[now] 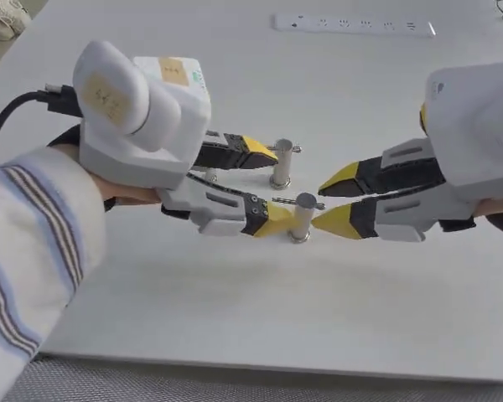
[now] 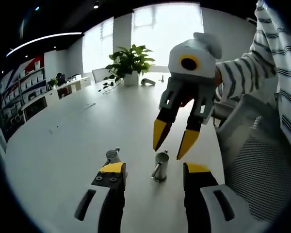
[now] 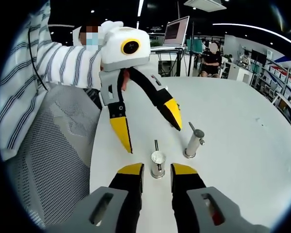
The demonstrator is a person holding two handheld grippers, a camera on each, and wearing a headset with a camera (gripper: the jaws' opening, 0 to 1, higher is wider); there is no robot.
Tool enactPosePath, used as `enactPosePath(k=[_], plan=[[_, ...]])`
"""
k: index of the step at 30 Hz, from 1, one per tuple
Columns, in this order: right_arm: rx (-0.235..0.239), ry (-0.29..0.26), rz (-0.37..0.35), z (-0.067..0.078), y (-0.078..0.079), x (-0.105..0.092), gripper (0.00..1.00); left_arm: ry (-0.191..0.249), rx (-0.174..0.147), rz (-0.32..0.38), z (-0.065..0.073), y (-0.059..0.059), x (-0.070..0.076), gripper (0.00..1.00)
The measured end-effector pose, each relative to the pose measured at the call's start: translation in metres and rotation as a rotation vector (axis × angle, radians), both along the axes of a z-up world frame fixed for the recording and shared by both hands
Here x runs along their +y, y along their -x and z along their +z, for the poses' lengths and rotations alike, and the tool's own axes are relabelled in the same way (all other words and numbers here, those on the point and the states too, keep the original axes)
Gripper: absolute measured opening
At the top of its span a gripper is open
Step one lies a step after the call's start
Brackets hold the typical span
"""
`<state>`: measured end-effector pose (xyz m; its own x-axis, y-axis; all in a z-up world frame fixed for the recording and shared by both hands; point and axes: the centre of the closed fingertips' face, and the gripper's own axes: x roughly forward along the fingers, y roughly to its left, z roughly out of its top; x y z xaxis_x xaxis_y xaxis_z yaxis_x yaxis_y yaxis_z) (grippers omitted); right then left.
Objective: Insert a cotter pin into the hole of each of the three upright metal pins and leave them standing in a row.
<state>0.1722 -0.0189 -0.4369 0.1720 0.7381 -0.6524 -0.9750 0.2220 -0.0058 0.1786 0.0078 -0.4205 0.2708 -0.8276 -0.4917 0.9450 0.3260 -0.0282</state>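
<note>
Metal pins, two of them, stand upright on the surface (image 1: 235, 285) in the head view, well in from its near edge. The nearer pin (image 1: 302, 224) has a cotter pin (image 1: 300, 202) through its top, as does the farther pin (image 1: 282, 165). The left hand-held gripper (image 1: 278, 185) is spread wide, and the right hand-held gripper (image 1: 318, 205) is partly open at the nearer pin. In the left gripper view, that pin (image 2: 160, 167) stands between wide jaws, apart from both. In the right gripper view, narrow jaws flank it (image 3: 157, 165), and I cannot tell whether they touch it.
</note>
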Motion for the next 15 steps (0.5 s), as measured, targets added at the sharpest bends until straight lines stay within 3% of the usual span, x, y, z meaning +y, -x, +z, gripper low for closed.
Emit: enactPosePath(k=[8,15], plan=[[0.018,0.015,-0.010,-0.005,0.000,0.005,0.20,0.023,0.033,0.047,0.000,0.017,0.024,0.82],[0.037,0.021,-0.012,-0.011,0.001,0.010,0.20,0.037,0.061,0.112,-0.004,0.023,0.042,0.99]])
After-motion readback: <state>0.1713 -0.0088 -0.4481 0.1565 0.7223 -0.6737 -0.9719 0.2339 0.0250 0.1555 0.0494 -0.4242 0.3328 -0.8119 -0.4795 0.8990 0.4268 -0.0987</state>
